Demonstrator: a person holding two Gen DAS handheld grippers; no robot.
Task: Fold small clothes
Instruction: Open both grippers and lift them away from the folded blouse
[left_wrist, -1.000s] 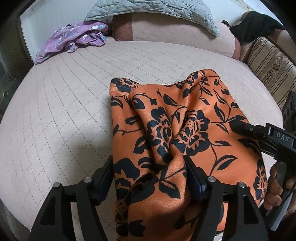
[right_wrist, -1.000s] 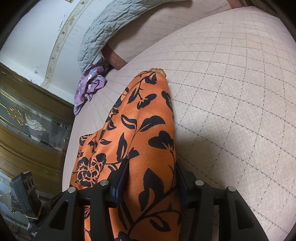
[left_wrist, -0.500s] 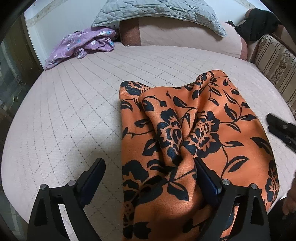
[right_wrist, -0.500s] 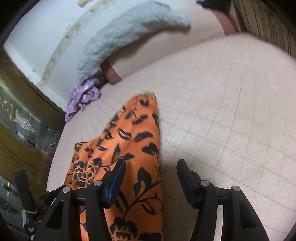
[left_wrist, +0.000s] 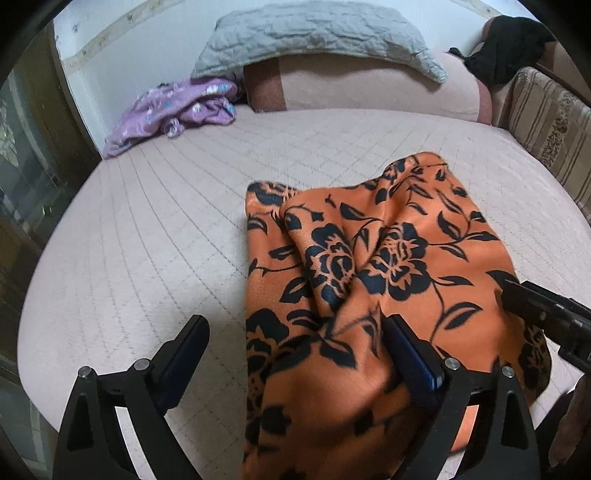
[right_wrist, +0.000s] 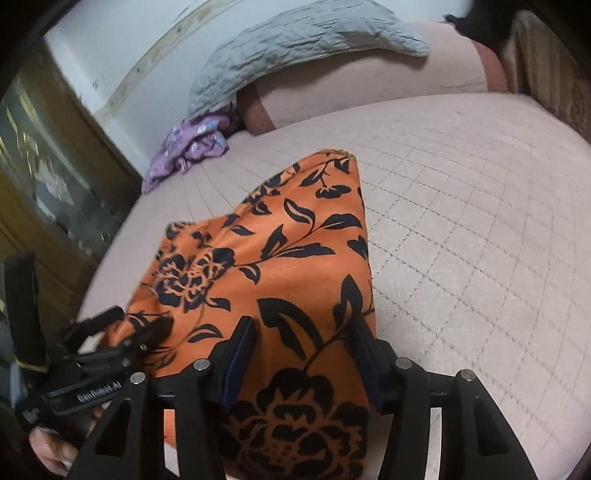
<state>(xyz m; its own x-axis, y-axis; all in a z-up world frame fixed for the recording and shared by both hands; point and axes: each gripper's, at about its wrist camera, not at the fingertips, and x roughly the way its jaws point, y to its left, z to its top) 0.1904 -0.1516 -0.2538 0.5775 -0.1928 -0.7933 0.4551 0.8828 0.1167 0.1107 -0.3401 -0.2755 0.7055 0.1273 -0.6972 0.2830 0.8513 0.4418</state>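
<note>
An orange cloth with black flowers lies rumpled on the pink quilted bed. My left gripper stands wide open at its near left corner. The cloth rests against the right finger and stays clear of the left one. In the right wrist view the same cloth fills the gap of my right gripper. Its jaws are closing, and both fingers sit at the fabric's sides without a clear pinch. Each gripper shows in the other's view: the left gripper and the right gripper.
A purple garment lies crumpled at the bed's far left corner. A grey quilt drapes over the bolster behind it. A black garment and a striped cushion sit far right. A glass-fronted cabinet stands left of the bed.
The left gripper's jaws let go of the cloth fold and spread wide. The right gripper opened, swung and rolled, and now has the cloth between its fingers again.
</note>
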